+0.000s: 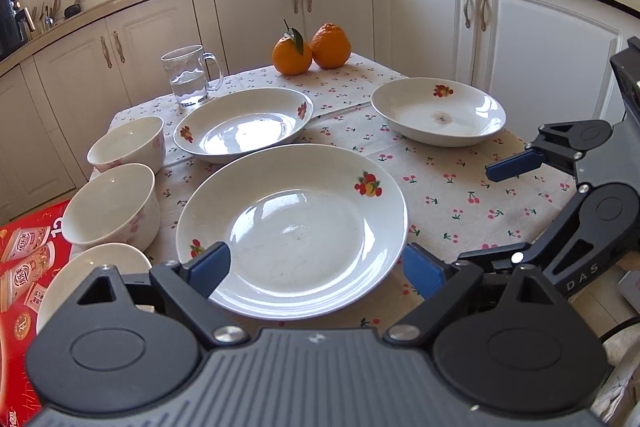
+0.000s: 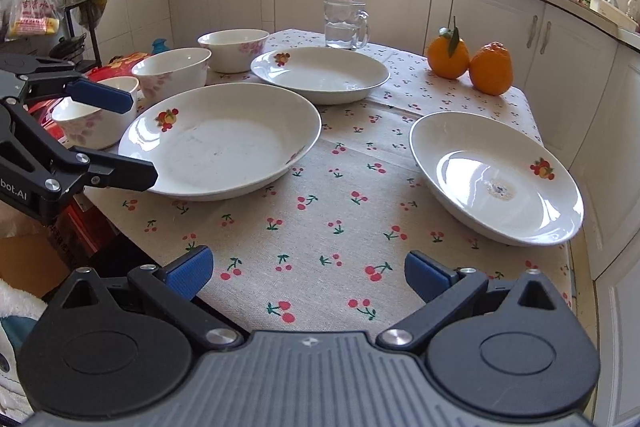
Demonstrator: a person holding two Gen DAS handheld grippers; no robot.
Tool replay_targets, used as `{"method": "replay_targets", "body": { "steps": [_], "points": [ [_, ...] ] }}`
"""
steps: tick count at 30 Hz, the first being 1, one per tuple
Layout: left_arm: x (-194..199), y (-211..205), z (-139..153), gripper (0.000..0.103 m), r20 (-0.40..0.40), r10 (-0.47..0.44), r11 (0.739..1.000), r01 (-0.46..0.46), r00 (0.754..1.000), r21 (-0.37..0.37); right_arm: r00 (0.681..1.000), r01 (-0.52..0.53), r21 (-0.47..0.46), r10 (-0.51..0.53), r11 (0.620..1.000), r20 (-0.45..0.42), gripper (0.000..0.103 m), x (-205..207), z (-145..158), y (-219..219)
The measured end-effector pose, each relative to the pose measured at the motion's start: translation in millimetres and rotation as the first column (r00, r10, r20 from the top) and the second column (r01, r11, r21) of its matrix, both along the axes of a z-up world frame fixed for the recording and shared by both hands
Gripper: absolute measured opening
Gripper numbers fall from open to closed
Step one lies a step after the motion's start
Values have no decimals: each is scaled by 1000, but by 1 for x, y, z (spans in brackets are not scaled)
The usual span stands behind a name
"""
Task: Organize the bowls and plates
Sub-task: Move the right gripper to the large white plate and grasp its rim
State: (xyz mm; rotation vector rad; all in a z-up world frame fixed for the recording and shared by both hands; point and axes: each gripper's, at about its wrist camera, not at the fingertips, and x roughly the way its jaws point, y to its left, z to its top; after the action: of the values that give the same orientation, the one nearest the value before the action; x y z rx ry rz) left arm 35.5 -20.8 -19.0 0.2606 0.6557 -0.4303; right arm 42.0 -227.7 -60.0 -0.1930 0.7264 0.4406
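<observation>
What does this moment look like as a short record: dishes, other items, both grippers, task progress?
plates: three, laid apart on the tablecloth: near plate, far plate, stained plate
bowls: three in a row along the table's left edge
other items: glass mug holding water; two oranges touching
left gripper: open, fingers either side of the near plate's front rim
right gripper: open, over bare cloth, holding nothing
progress: nothing stacked yet
</observation>
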Motion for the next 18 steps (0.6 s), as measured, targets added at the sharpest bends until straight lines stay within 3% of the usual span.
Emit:
{"method": "replay_targets", "body": {
  "steps": [8, 18],
  "points": [
    [-10, 9, -6, 93, -41, 2, 1000, -1, 999, 25, 1000, -22, -4, 22, 1000, -3, 103, 17, 3, 6],
    [-10, 6, -30, 93, -92, 68, 997, -63, 993, 52, 997, -80, 68, 81, 994, -8, 103, 44, 25, 1]
  ]
}}
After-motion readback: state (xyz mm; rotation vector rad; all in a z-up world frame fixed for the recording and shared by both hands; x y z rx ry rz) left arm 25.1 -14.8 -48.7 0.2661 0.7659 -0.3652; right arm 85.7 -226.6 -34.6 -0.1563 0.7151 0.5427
